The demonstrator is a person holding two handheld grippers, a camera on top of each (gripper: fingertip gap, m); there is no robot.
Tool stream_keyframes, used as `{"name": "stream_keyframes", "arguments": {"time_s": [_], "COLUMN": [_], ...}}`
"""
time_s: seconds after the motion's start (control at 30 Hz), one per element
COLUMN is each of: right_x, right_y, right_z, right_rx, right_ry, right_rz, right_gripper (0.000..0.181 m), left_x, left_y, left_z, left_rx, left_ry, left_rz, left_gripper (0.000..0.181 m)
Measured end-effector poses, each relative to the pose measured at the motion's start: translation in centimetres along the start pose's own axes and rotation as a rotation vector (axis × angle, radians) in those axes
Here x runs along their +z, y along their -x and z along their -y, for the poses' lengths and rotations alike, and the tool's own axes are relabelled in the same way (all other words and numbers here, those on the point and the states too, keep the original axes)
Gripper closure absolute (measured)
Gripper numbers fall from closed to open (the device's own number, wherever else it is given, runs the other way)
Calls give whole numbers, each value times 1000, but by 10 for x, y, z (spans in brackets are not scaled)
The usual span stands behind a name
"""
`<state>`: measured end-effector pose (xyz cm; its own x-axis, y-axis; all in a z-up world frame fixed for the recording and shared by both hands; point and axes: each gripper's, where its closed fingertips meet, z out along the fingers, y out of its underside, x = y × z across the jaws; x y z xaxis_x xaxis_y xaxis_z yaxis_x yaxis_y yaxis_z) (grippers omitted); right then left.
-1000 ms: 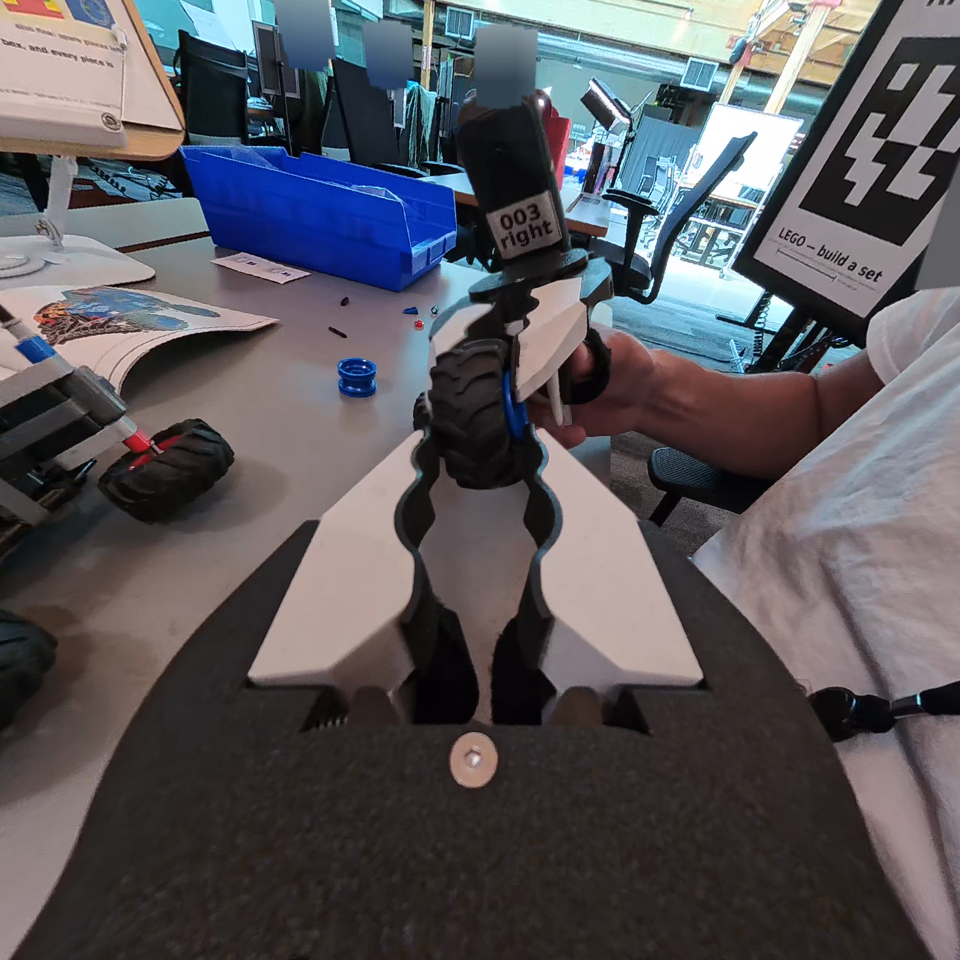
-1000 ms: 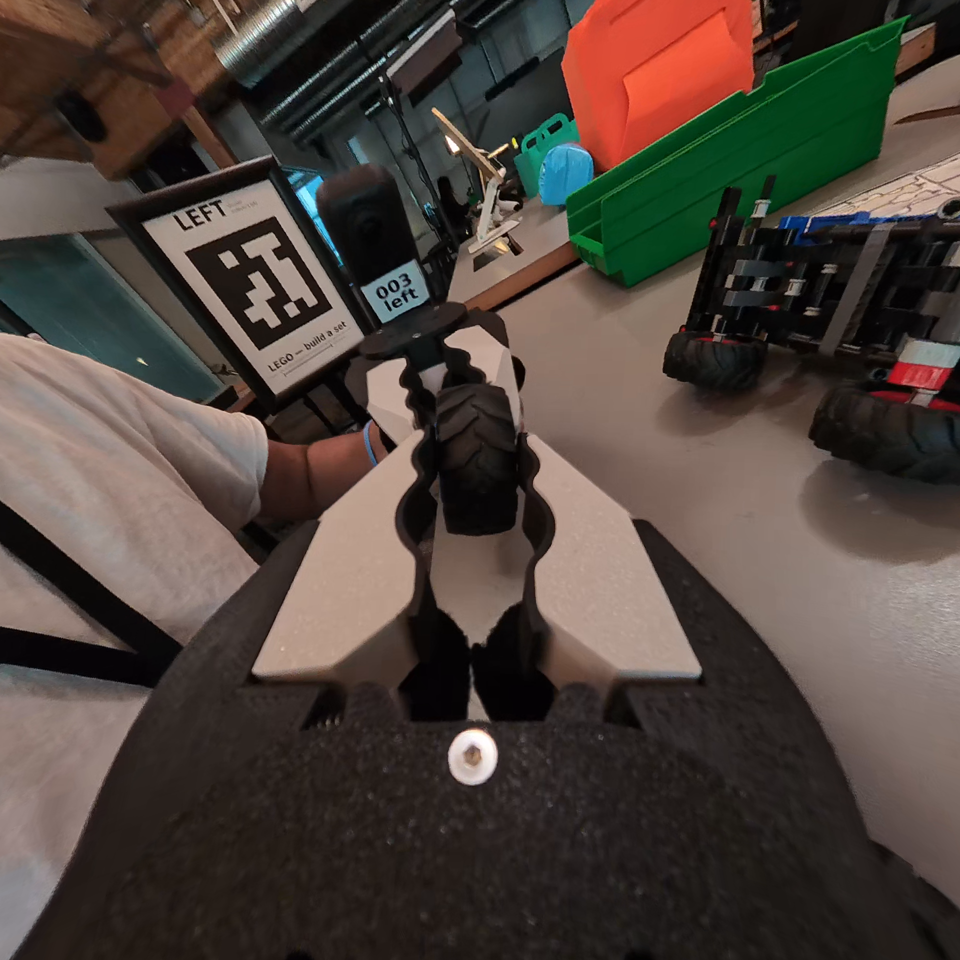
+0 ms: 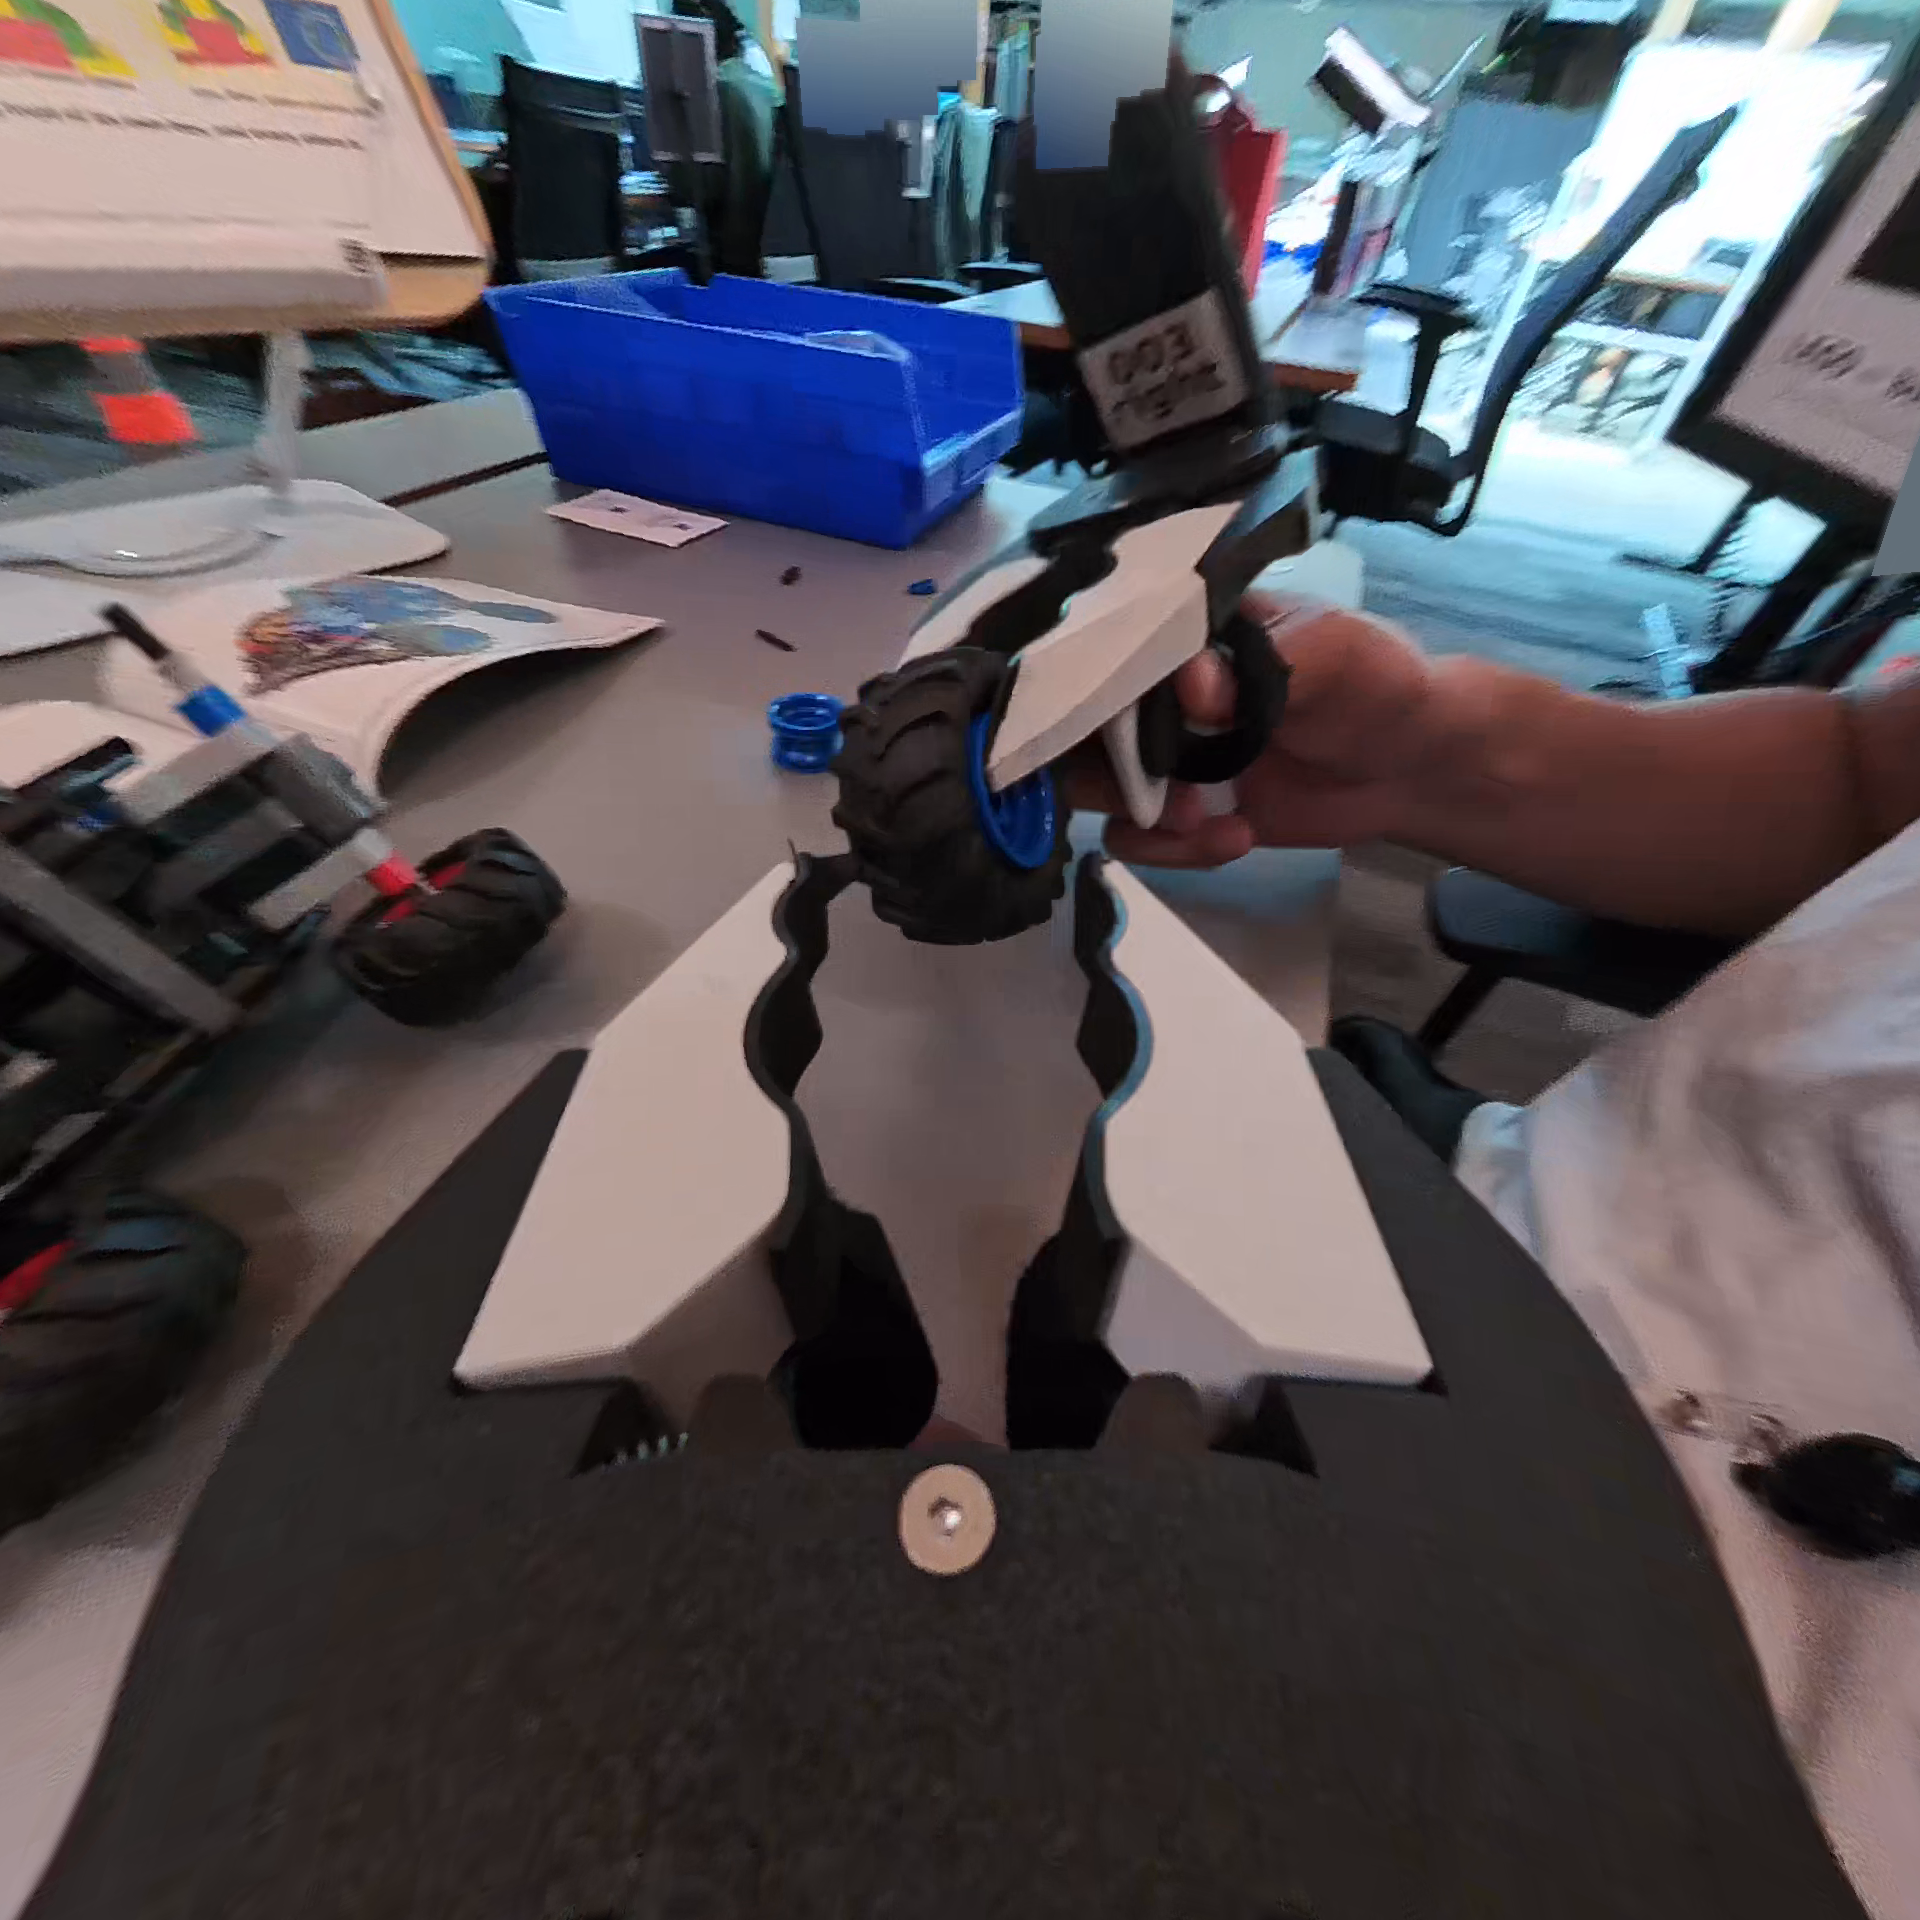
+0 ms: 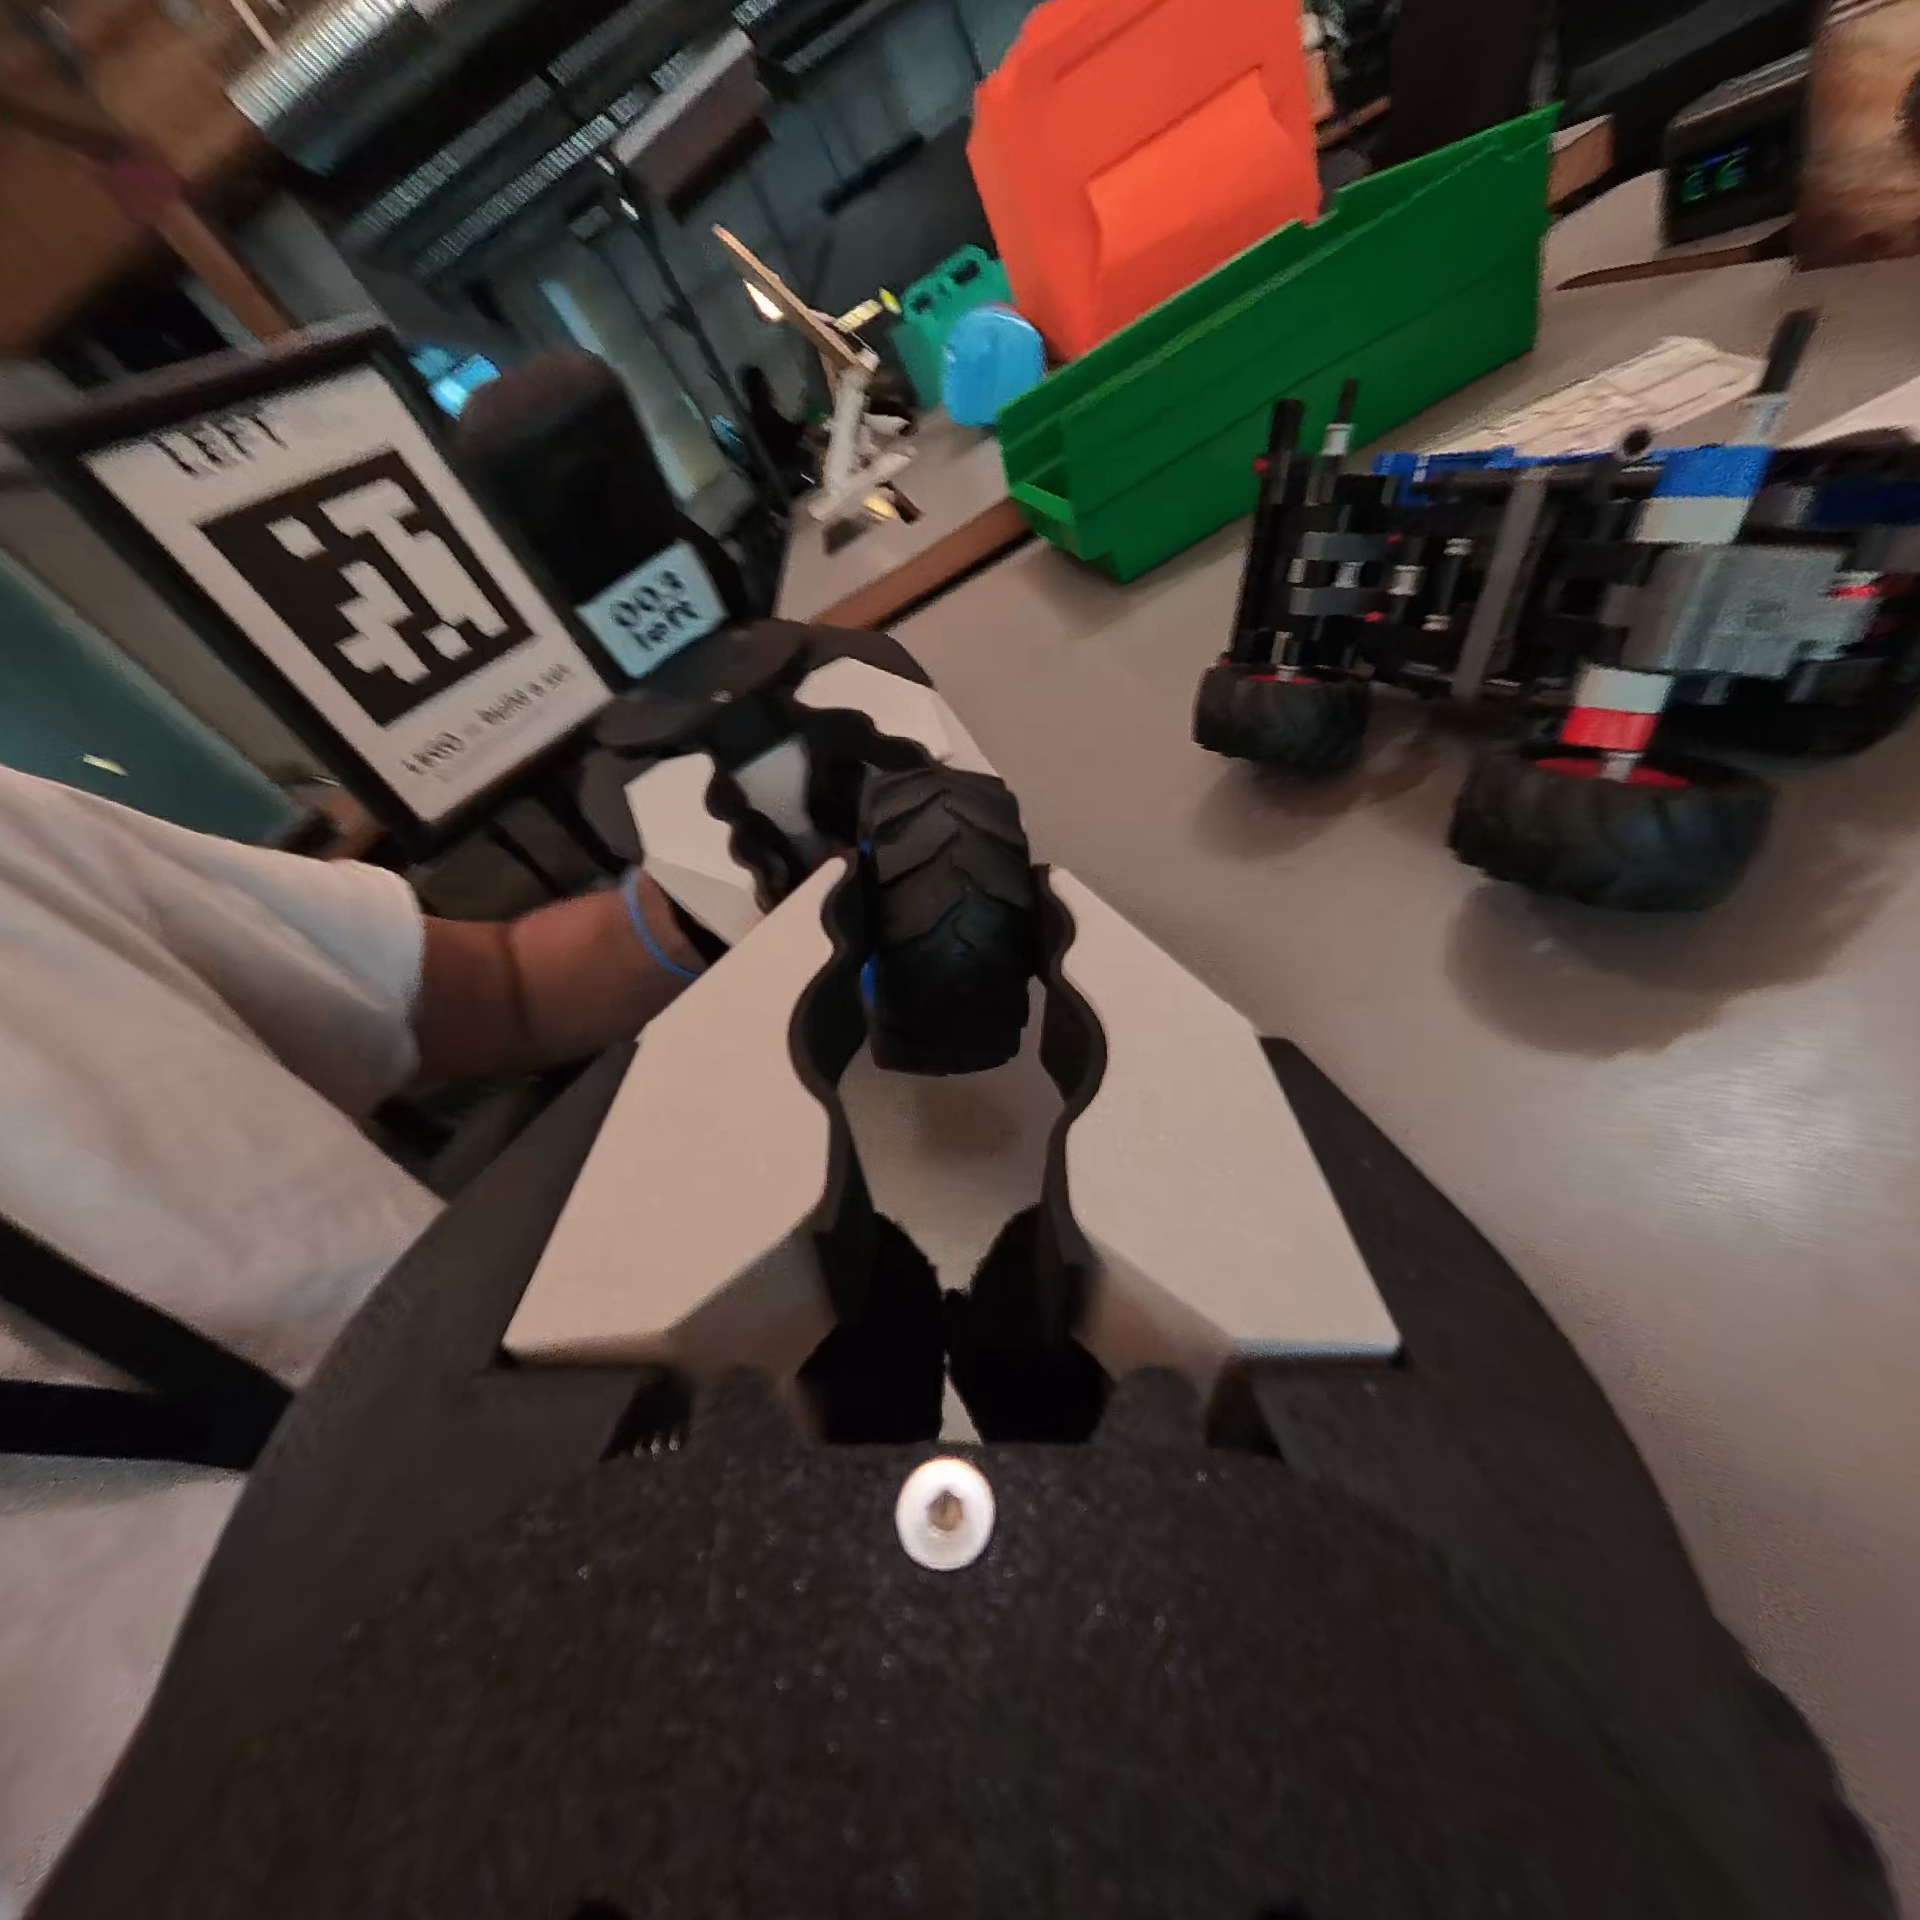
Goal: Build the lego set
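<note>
Wheel: a black knobby tyre on a blue rim point(image 3: 951, 800) is being held above the grey table point(image 3: 644, 727), just beyond the left gripper's tips and between the right gripper's fingers.

Lego truck: the partly built model point(image 3: 156, 862) is being kept on the table at the far left of the left wrist view, with two black tyres fitted; in the right wrist view it point(image 4: 1558, 623) is being seen well apart from the wheel, on the right.

Instruction booklet: it point(image 3: 416, 644) is being left open behind the truck.

Blue rim: a loose one point(image 3: 803, 730) is being left on the table just left of the held wheel.

Blue bin: it point(image 3: 769, 405) is being kept at the table's far edge.

Left gripper: its fingers point(image 3: 940, 883) are being held wide apart, nothing between them; the wheel is being shown just past its tips.

Right gripper: it point(image 4: 951, 914) is being kept closed on the wheel, the tyre point(image 4: 951, 935) being pinched near the fingertips, the right finger against the tread.

Green bin: it point(image 4: 1278, 343) is being kept behind the truck.
</note>
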<state>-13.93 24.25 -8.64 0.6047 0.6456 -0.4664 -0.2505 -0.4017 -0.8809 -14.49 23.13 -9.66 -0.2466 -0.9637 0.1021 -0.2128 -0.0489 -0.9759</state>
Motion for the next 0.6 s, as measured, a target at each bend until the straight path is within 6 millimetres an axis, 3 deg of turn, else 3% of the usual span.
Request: {"name": "stream_keyframes", "arguments": {"time_s": [0.1, 0.17, 0.3, 0.43, 0.6], "right_x": [2, 9, 15, 13, 10], "right_y": [16, 20, 8, -7, -12], "right_z": [6, 0, -12, -18, -12], "right_rx": [97, 115, -28, -159, -263], "right_ry": [-90, -64, 17, 87, 95], "right_rz": [152, 174, 8, -170, -288], "right_gripper": [152, 152, 153, 152, 151], "left_x": [0, -1, 2, 5, 4], "left_y": [-6, -12, -2, 10, 16], "left_z": [1, 5, -6, -18, -14], "left_rx": [-82, -103, -100, -4, 104], "left_ry": [-11, -36, 38, 112, 120], "left_rz": [-100, -147, -71, 85, 219], "left_gripper": [131, 133, 149, 151, 154]}}
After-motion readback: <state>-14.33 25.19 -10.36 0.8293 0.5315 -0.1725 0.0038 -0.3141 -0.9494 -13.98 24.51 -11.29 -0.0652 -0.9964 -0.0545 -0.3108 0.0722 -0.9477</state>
